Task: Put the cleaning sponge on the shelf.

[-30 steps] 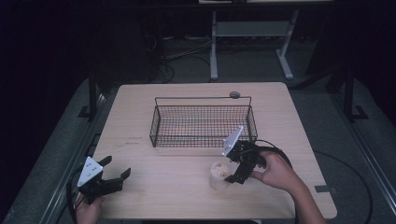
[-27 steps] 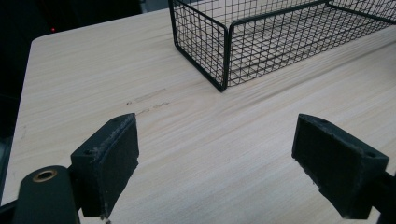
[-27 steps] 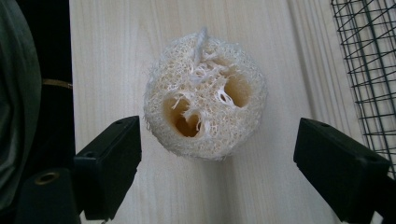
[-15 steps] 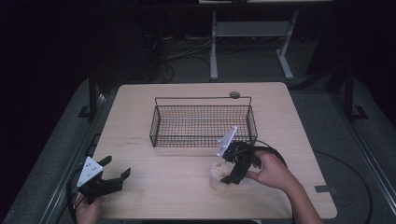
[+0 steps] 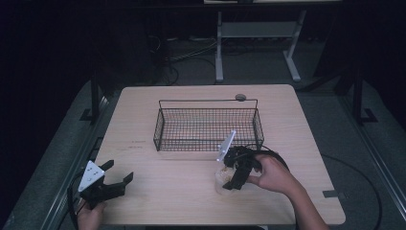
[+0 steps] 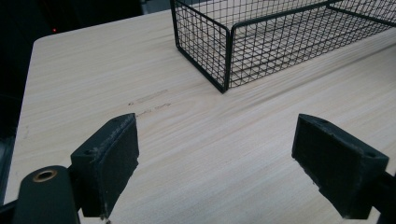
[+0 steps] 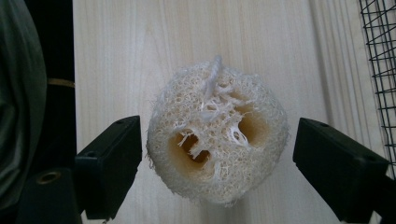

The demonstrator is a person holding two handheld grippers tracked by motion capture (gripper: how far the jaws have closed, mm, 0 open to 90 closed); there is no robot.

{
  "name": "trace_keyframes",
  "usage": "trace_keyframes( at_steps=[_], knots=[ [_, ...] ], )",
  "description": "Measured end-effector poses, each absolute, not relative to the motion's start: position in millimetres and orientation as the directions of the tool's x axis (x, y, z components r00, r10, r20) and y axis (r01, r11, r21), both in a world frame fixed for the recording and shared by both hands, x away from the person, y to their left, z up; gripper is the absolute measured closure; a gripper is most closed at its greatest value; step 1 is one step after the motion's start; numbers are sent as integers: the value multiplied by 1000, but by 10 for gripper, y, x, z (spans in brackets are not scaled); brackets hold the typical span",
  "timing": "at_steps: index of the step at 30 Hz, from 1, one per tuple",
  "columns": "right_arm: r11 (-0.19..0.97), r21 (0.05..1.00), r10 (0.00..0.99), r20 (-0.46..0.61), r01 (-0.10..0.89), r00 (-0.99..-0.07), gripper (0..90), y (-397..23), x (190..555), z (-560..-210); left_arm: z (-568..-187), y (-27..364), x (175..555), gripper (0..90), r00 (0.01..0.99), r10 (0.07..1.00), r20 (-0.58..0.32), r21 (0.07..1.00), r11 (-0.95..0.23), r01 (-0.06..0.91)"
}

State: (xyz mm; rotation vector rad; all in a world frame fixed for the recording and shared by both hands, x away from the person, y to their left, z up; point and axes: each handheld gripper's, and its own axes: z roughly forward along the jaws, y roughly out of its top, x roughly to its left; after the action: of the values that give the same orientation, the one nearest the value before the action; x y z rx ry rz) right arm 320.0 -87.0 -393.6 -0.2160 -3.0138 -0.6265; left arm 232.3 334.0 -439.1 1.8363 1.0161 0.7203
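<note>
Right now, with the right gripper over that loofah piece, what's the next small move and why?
Probably close the right gripper. The loofah already sits between its open jaws on the table, one jaw nearly touching it and a gap at the other, so nothing is gripped yet. The wire basket stands just beyond, a likely destination.

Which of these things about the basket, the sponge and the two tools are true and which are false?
1. The loofah sponge is inside the wire basket. False: it lies on the table in front of the basket.
2. The right tool sits open around the sponge. True.
3. The left tool is holding something. False: it is open, with bare table between its pads.
4. The basket is empty. True.
5. The left tool is beside the sponge. False: it is near the table's front left corner, well apart from the sponge.
</note>
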Motion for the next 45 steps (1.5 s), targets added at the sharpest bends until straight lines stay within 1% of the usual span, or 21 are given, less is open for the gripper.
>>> trace_keyframes(
  at_steps=[2,3,8,9,10,11,16,17,24,35,45],
  knots=[
    [912,384,122,79,143,-989,158,-848,3203,-3937,-4390,3339,2322,140,494,867,66,898,-267,349],
    [916,379,109,78,131,-991,190,-830,3209,-3935,-4389,3342,2320,139,493,867,67,899,-267,347],
    [924,361,105,82,128,-991,217,-802,3219,-3941,-4388,3348,2319,140,491,869,63,900,-263,349],
    [927,351,106,85,129,-991,241,-792,3224,-3949,-4386,3353,2319,139,492,868,66,899,-266,347],
    [927,351,106,85,129,-991,241,-792,3224,-3949,-4386,3353,2319,140,492,868,66,899,-266,347],
    [929,348,104,87,128,-991,267,-789,3226,-3951,-4385,3355,2318,140,491,868,66,900,-265,347],
    [933,339,95,89,120,-992,273,-775,3220,-3933,-4383,3356,2319,139,491,869,64,901,-262,346],
    [926,358,88,93,116,-992,275,-780,3224,-3911,-4384,3354,2318,140,492,868,65,900,-263,347],
    [927,357,90,84,114,-992,275,-793,3237,-3853,-4386,3344,2319,140,491,869,62,901,-261,347],
    [922,375,75,72,97,-995,275,-766,3315,-3639,-4381,3349,2316,139,491,869,64,901,-261,345],
    [917,385,83,62,100,-995,275,-766,3423,-3465,-4383,3346,2318,139,492,868,63,901,-261,346]
  ],
)
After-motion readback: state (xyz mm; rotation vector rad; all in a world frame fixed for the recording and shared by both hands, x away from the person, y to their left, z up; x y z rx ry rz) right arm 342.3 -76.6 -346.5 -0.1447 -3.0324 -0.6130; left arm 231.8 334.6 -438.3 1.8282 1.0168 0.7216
